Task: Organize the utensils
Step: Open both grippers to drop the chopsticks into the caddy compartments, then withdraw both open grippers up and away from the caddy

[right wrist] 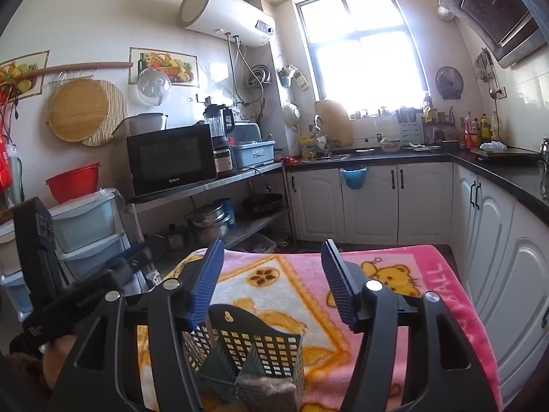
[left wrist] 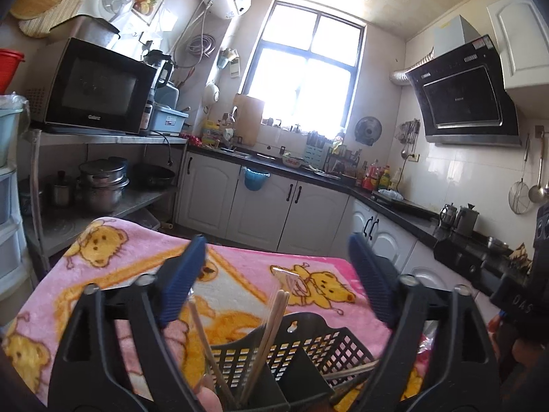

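The left tongs (left wrist: 278, 267) stand wide apart with nothing pressed between them, above a black basket (left wrist: 308, 343) on the blanket-covered table (left wrist: 240, 267). Chopsticks (left wrist: 271, 329) lean upright in the basket's left compartment, and a clear fork (left wrist: 291, 279) rises beside them. More sticks (left wrist: 350, 370) lie slanted in its right compartment. The right tongs (right wrist: 271, 274) are apart too, empty, over the same basket (right wrist: 254, 346). The left tool (right wrist: 85, 295) shows at the right view's left edge.
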Motion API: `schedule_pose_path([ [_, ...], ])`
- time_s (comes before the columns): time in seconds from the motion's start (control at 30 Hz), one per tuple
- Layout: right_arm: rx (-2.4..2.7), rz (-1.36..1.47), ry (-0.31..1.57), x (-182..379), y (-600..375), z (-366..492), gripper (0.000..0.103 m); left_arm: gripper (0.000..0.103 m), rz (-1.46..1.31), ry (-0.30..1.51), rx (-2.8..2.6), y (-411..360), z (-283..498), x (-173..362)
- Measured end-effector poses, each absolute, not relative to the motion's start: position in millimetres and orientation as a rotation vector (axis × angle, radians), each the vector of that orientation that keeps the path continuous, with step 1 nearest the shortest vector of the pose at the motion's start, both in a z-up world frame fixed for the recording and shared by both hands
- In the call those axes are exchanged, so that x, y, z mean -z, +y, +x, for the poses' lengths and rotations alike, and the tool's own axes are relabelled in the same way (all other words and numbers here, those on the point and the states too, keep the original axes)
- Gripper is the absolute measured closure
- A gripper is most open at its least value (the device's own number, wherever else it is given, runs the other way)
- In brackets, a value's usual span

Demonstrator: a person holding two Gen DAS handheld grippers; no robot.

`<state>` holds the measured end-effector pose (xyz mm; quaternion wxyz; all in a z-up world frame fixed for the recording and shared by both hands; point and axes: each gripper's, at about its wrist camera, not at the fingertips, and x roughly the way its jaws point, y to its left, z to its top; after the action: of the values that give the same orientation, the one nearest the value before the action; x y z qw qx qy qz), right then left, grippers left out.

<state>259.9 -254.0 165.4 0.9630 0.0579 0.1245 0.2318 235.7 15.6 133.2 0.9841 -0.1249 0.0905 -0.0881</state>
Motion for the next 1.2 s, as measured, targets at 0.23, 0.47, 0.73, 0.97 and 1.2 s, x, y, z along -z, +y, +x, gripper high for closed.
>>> schedule_pose_path([
  [0.23, -0.459, 0.102, 0.260, -162, -261, 242, 0.037, 0.010, -0.290, 0.198, 0.170, 32, 212, -139],
  [0.47, -0.449, 0.106, 0.253, -161, -268, 220, 0.032, 0.010, -0.289, 0.205, 0.176, 38, 185, -136],
  [0.73, -0.440, 0.096, 0.262, -155, -275, 191, 0.029, 0.010, -0.304, 0.236, 0.183, 43, 166, -124],
  [0.97, -0.440, 0.086, 0.292, -142, -275, 175, 0.027, 0.010, -0.319, 0.255, 0.174, 49, 152, -115],
  [1.2, -0.448, 0.084, 0.330, -131, -276, 163, 0.027, 0.010, -0.329, 0.261, 0.168, 52, 138, -111],
])
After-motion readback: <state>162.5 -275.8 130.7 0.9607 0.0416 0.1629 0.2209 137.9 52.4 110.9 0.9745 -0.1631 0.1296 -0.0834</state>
